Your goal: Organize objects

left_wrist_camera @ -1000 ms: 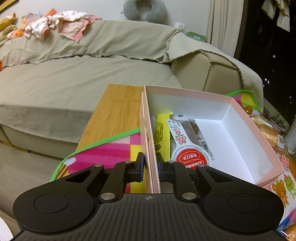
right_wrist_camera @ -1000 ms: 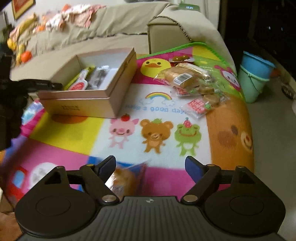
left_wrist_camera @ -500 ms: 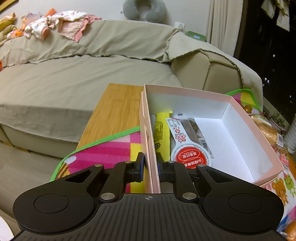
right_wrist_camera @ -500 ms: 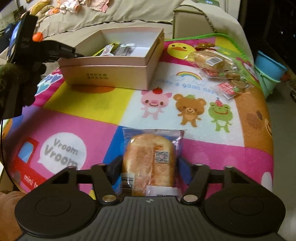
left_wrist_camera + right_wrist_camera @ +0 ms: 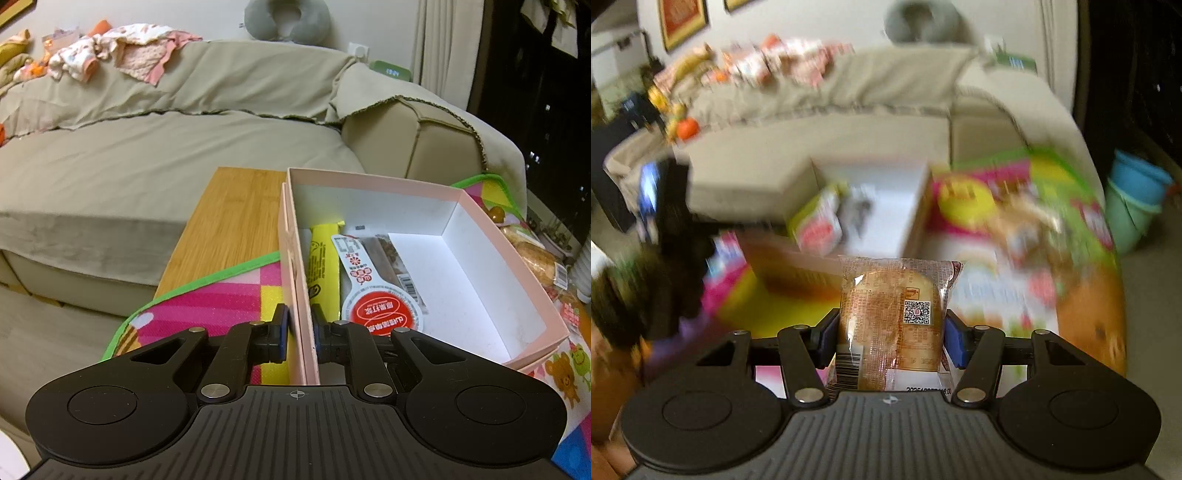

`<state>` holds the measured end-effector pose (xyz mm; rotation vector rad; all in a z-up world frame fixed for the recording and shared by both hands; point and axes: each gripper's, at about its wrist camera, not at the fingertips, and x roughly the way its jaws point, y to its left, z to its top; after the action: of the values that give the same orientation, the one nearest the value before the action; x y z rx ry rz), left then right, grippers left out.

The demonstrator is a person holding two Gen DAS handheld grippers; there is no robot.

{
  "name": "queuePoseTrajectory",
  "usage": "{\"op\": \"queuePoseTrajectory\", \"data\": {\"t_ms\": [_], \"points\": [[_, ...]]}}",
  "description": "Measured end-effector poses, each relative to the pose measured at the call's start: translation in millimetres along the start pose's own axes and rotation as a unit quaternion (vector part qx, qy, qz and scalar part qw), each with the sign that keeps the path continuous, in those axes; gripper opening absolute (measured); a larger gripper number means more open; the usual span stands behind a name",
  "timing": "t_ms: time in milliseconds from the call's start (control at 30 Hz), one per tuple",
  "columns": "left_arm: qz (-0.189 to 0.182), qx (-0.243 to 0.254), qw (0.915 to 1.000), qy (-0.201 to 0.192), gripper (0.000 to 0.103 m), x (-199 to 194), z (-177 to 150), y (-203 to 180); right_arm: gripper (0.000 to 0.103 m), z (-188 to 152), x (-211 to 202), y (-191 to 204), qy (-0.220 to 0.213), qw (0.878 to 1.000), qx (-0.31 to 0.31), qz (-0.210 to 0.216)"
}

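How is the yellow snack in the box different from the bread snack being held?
The yellow packet is long and thin; the bread packet is short and chunky. The yellow one lies in the pink box; the bread one is clamped in the right gripper. Both are wrapped snacks.

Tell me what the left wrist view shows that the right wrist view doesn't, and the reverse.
Left wrist only: the left claw shut on the near wall of the pink box, the bare wooden tabletop, and a sharp look at the yellow packet in the box.

Right wrist only: the right claw clamped on a wrapped bread, plus stacked buckets.

Both: the box, colourful mat, beige sofa, grey neck pillow.
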<state>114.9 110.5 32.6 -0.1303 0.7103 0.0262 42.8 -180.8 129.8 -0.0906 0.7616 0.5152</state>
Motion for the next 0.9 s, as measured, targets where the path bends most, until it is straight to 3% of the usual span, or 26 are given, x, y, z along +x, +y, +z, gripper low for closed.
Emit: {"op": "queuePoseTrajectory", "data": {"t_ms": [233,300,333,367,500,767,900], "points": [[0.000,-0.003,1.0000,0.002,0.014,1,1,-1,0.057,96,31,16,-0.065,0.997,0.009,0.038],[0.000,-0.003,1.0000,0.002,0.014,1,1,-1,0.067,128,52,19,-0.080,0.996,0.012,0.031],[-0.001,-0.002,1.0000,0.002,0.014,0,1,-1,0.079,141,64,19,-0.073,0.997,0.017,0.027],[-0.002,-0.002,1.0000,0.002,0.014,0,1,0,0.080,150,75,16,-0.067,0.997,0.032,0.029],[-0.007,-0.002,1.0000,0.001,0.015,1,0,1,0.080,154,88,-1,-0.046,0.996,0.062,0.038],[-0.011,-0.009,0.9999,0.000,0.015,1,-1,2,0.085,135,87,-70,-0.030,0.995,0.065,-0.068],[-0.012,-0.007,0.9999,0.001,0.015,2,0,2,0.086,141,119,-116,-0.010,0.989,0.093,-0.118]]}}
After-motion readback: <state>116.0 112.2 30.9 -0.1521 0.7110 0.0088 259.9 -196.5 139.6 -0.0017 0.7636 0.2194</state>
